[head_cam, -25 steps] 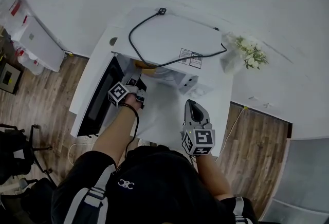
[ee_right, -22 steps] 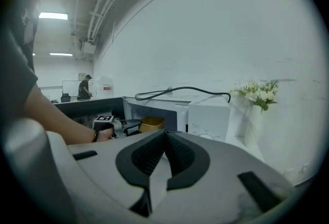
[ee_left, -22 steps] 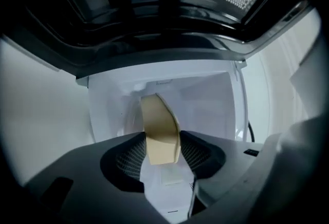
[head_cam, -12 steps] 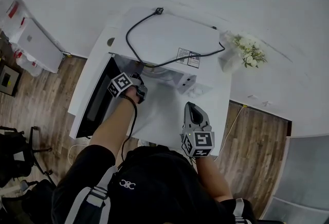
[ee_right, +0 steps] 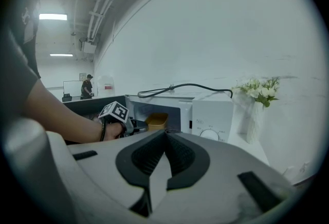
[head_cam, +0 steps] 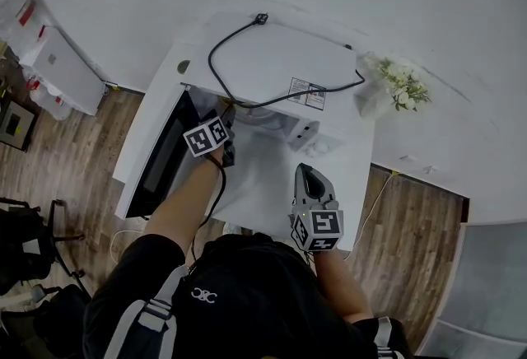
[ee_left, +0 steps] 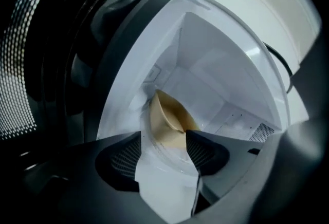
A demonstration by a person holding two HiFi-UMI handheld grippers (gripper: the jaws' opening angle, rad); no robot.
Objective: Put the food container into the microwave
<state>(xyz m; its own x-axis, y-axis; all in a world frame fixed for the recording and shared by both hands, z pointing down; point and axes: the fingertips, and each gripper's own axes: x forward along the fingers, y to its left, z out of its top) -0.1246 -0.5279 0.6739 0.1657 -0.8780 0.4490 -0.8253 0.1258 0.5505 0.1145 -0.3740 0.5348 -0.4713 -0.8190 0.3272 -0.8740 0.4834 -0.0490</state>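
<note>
A tan food container [ee_left: 169,117] stands inside the white microwave [head_cam: 280,61], on the cavity floor; in the right gripper view the container [ee_right: 157,121] shows through the opening. My left gripper [ee_left: 163,135] reaches into the cavity, its jaws apart, and the container sits just past its fingertips. From the head view only the left gripper's marker cube and body [head_cam: 210,137] show at the cavity mouth; the container is hidden under the microwave top. My right gripper [head_cam: 306,172] hovers over the white table [head_cam: 263,184] in front, shut and empty.
The dark microwave door [head_cam: 160,164] hangs open to the left. A black cable [head_cam: 216,61] loops over the microwave top. A vase of white flowers [head_cam: 399,86] stands at the right. Control dial [ee_right: 209,134] beside the cavity. Wooden floor surrounds the table.
The left gripper has pushed forward into the microwave with the container, which showed at the cavity mouth a second ago and is now under the top. The right gripper has stayed put.
</note>
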